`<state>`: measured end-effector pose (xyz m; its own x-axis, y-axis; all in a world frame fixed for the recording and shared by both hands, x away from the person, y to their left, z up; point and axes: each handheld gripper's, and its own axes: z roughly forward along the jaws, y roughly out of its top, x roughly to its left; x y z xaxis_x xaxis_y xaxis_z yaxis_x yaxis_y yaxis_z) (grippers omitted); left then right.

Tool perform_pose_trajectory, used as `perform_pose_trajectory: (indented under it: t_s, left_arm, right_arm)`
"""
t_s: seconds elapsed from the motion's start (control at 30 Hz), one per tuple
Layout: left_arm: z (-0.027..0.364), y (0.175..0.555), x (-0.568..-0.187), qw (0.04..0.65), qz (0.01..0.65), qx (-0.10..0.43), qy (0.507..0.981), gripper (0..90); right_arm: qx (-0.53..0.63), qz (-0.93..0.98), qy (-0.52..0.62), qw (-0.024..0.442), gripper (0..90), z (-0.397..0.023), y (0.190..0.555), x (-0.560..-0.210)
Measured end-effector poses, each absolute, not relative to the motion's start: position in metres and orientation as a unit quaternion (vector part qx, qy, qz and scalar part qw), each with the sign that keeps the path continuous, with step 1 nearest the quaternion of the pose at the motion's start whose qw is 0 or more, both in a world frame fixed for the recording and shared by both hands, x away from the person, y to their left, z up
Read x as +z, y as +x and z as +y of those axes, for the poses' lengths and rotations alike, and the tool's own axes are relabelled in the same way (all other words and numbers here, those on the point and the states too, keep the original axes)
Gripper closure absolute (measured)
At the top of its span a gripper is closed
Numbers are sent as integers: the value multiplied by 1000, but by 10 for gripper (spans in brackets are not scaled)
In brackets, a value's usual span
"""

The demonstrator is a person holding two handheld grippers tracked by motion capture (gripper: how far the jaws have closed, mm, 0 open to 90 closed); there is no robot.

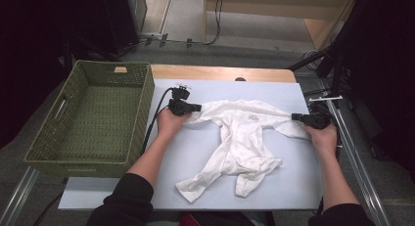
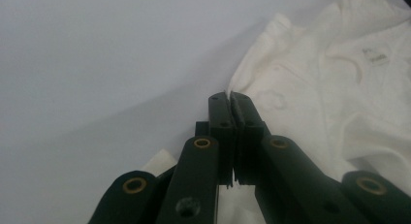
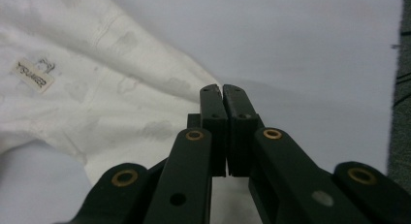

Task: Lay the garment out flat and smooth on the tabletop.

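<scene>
Looking down from the high view, a white baby romper [image 1: 243,138] lies spread on the pale blue tabletop [image 1: 195,147], collar toward the far edge and legs trailing toward the near edge, so its body runs far to near while its two sleeves stretch left and right. The left tongs [image 1: 195,107] sit at the tip of the left sleeve, the right tongs [image 1: 296,117] at the tip of the right sleeve, each hand beside its own sleeve end and the garment between them. A green woven basket [image 1: 93,118] stands empty just off the left edge of the tabletop, close to the left hand. Bare surface lies on the near side and toward the far edge, less toward the right edge.

From the left gripper view, the left tongs [image 2: 229,95] are closed, pads together, with the romper [image 2: 329,88] ahead and to the right; white cloth shows below the pads, so they seem pinched on the sleeve edge.

From the right gripper view, the right tongs [image 3: 223,88] are likewise closed, the romper [image 3: 97,88] ahead to the left with its label visible, and cloth shows beneath the pads.

With both sleeve tips apparently gripped, lifting or folding along the sleeve line looks like the coming move.
</scene>
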<state>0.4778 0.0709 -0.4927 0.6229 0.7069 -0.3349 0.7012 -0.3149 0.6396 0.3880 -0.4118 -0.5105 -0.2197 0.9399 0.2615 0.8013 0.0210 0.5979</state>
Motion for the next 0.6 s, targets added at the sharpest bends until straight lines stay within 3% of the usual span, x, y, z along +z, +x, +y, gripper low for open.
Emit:
perform_pose_trajectory:
  t_s: [0.6]
  left_arm:
    - [50, 493, -471, 408, 420, -13, 810, 890]
  right_arm:
    - [341, 697, 621, 117, 863, -452, 394, -483]
